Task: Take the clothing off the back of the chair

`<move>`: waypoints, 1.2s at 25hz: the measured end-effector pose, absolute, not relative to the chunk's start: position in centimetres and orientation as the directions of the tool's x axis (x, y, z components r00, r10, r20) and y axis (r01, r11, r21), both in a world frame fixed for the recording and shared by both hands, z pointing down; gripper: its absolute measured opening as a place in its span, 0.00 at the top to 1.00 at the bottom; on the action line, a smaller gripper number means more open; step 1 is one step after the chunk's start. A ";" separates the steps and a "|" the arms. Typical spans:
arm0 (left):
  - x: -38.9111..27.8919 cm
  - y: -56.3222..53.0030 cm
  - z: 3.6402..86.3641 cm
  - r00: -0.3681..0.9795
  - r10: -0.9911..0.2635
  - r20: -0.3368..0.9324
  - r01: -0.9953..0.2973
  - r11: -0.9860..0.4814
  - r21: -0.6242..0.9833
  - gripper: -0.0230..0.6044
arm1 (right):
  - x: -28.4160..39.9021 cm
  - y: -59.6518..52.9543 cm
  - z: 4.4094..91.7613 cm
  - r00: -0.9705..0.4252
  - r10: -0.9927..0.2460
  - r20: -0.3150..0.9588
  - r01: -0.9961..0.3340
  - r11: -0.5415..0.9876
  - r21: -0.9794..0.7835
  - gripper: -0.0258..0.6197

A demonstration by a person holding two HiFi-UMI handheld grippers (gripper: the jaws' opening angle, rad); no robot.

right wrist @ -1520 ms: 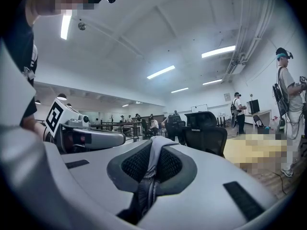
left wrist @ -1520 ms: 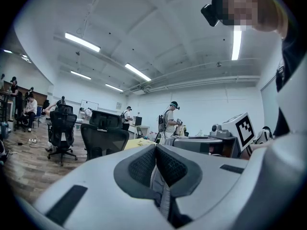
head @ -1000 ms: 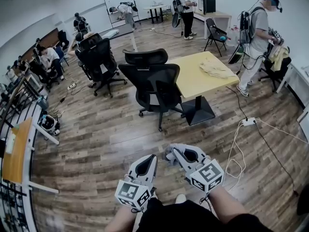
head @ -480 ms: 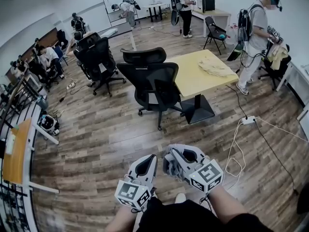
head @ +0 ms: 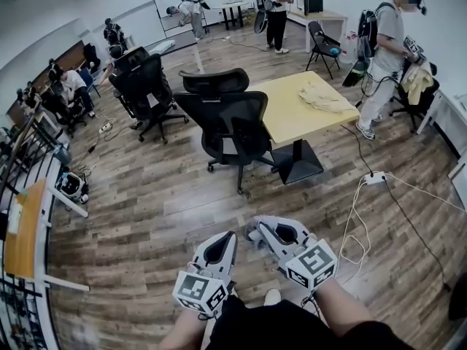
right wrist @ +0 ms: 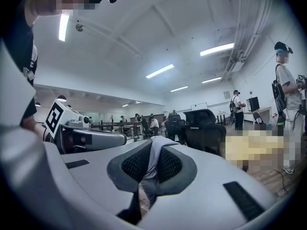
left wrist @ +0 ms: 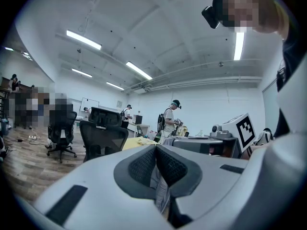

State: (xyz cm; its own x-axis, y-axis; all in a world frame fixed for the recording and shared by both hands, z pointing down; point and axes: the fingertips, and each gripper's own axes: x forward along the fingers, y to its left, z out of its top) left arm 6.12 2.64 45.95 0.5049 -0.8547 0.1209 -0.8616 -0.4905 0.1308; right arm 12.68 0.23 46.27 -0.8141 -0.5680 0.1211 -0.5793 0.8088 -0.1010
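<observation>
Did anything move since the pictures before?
Nothing really changed. The right tongs stay shut on the grey cloth, the left tongs pinch a pale strip, and the black chair and yellow table stand where they were.

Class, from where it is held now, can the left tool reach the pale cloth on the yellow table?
Probably not. The left tool sits close to the person's body; a stretch of floor and the black chair separate it from the pale cloth on the table.
</observation>
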 end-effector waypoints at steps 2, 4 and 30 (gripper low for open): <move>6.1 2.6 46.0 0.505 -0.854 0.121 -0.861 -0.491 0.132 0.94 | 12.7 0.2 46.3 -0.813 -0.570 0.120 -0.581 0.808 -0.101 0.92; 6.2 2.6 46.0 0.506 -0.854 0.122 -0.861 -0.491 0.135 0.93 | 12.8 0.2 46.3 -0.812 -0.572 0.119 -0.583 0.806 -0.101 0.92; 5.4 3.7 45.6 0.513 -0.851 0.111 -0.856 -0.498 0.136 0.94 | 12.0 1.2 45.9 -0.809 -0.574 0.128 -0.585 0.807 -0.083 0.92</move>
